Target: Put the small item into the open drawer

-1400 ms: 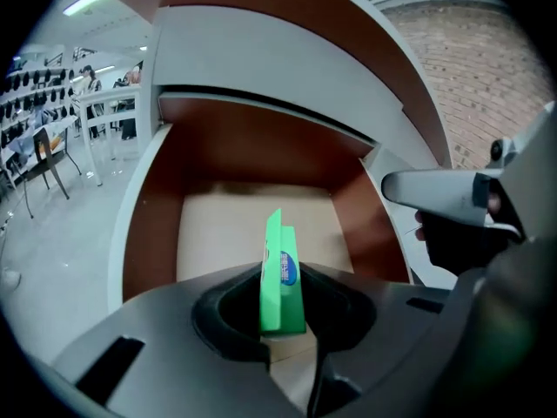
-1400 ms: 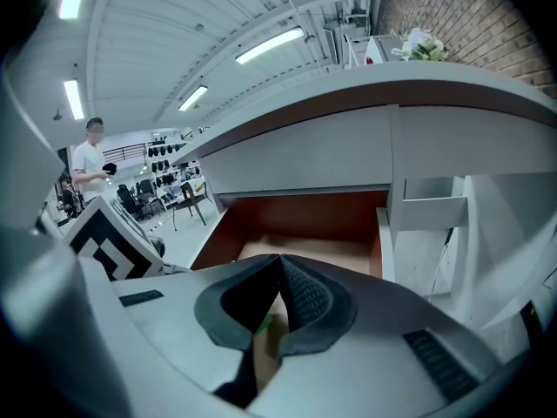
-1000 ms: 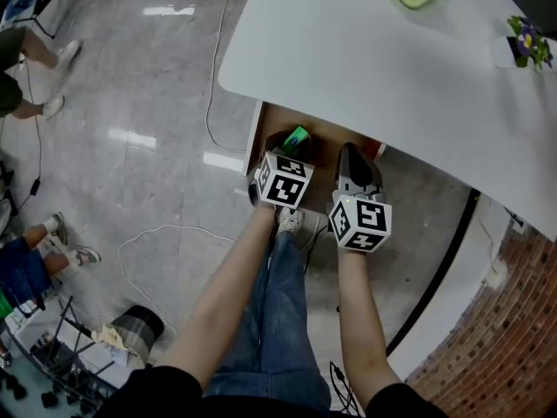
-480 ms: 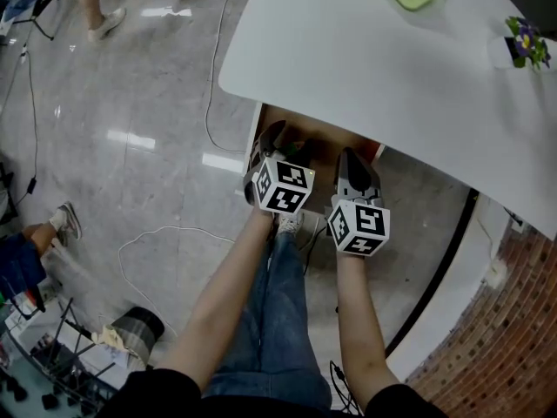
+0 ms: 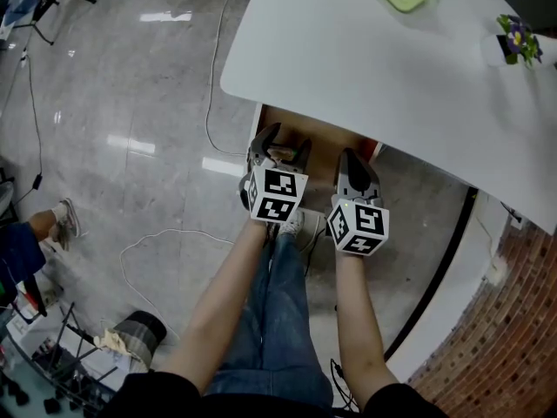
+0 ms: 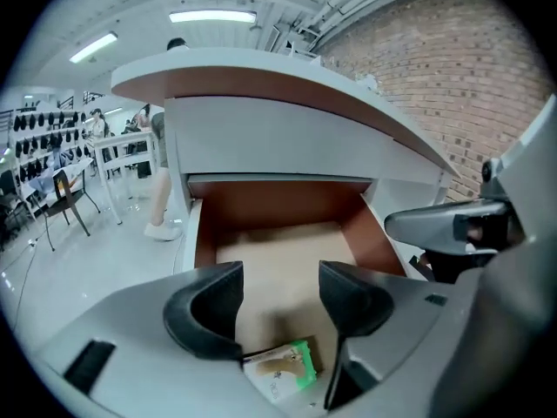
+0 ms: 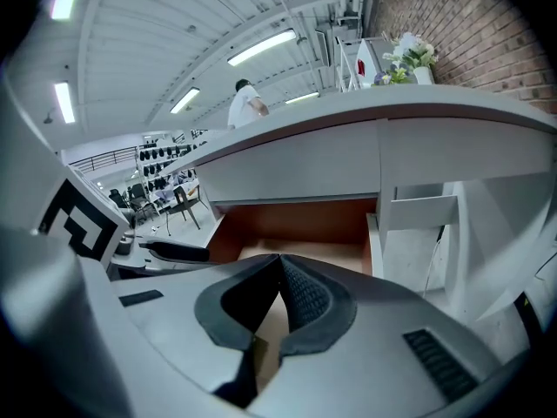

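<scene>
Left gripper (image 6: pixel 280 296) jaws have just opened wide, with nothing between them. A second ago it held the green-edged packet (image 6: pixel 280 368). The packet now lies flat on the drawer (image 6: pixel 287 242) floor, bottom centre of the left gripper view, clear of both jaws. Right gripper (image 7: pixel 277 268) is closed on nothing, parked right of centre in the head view. Drop looks done; only pulling back is left.

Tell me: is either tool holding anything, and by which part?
Nothing: the left tool has just opened, packet lying in the drawer below; right tool shut, empty.
</scene>
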The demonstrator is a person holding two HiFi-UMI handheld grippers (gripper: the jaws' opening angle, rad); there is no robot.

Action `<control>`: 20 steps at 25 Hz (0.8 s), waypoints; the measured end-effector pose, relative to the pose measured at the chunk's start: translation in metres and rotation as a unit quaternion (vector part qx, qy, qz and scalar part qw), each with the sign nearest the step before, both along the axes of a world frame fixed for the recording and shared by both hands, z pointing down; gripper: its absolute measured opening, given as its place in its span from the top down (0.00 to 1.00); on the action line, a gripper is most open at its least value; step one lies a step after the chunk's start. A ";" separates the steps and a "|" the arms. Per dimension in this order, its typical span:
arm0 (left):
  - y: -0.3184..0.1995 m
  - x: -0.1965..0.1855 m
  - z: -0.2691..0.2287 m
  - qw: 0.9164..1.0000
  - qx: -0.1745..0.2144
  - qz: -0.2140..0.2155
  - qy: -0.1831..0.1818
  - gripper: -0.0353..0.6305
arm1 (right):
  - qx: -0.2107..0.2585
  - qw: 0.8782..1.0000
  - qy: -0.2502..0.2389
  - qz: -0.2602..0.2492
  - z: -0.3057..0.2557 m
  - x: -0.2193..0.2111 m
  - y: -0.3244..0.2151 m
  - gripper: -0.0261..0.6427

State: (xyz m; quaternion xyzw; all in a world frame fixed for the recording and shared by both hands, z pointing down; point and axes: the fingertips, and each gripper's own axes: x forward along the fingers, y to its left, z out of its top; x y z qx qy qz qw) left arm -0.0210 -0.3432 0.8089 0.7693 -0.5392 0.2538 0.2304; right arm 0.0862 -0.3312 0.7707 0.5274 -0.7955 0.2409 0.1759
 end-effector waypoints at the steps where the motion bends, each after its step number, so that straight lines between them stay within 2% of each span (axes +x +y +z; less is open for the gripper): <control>1: 0.001 -0.001 -0.005 1.000 0.002 -0.002 0.005 0.53 | 0.001 1.000 0.000 0.001 -0.004 0.000 0.001 0.96; 4: 0.010 -0.004 -0.028 1.000 0.008 -0.005 0.019 0.56 | 0.006 1.000 0.000 0.003 -0.022 0.000 0.006 0.96; 7: 0.024 -0.011 -0.068 0.999 0.019 -0.009 0.024 0.65 | 0.007 1.000 -0.005 0.011 -0.050 0.002 0.017 0.96; 9: 0.033 -0.018 -0.102 0.999 0.032 -0.014 0.023 0.75 | 0.008 1.000 -0.009 0.014 -0.074 0.002 0.026 0.96; 11: 0.031 -0.023 -0.141 0.998 0.058 -0.021 0.027 0.82 | 0.023 0.999 -0.014 0.017 -0.103 0.004 0.026 0.96; 20: 0.033 -0.034 -0.313 0.984 0.175 -0.011 0.040 0.90 | 0.107 0.993 -0.040 0.041 -0.251 0.018 0.031 0.96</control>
